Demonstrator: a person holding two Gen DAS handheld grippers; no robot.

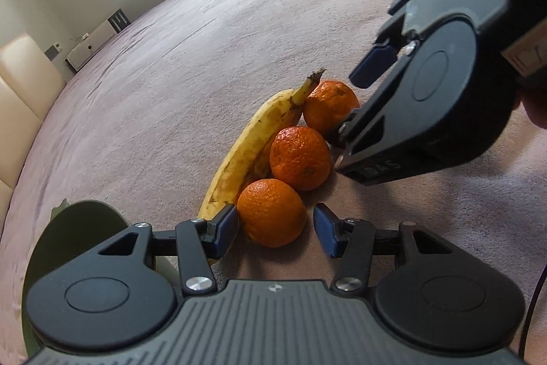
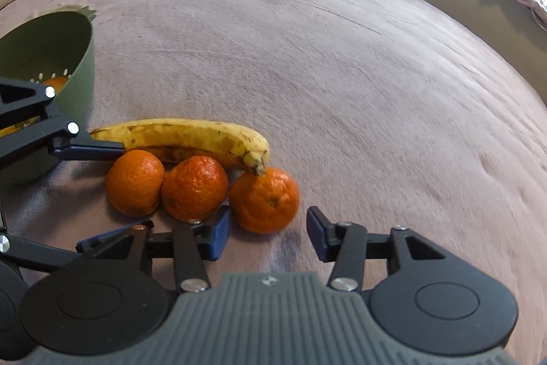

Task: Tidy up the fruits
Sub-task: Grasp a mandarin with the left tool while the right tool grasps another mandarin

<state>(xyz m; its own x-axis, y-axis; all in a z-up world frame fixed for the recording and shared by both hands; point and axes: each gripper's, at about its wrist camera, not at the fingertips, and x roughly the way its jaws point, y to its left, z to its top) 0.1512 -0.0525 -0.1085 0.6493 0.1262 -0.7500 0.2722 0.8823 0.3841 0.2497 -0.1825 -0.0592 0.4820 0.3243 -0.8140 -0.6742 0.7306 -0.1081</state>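
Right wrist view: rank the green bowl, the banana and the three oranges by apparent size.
1. green bowl, though partly cut off at the frame edge
2. banana
3. the three oranges: near alike, and nearness to the camera differs, so unranked

Right gripper (image 2: 266,233) open over pink blanket (image 2: 342,57), one tangerine (image 2: 265,199) between its fingers, untouched; two more tangerines (image 2: 195,187) left of it, banana (image 2: 184,139) just beyond, green colander (image 2: 71,57) far left behind left gripper (image 2: 102,190)
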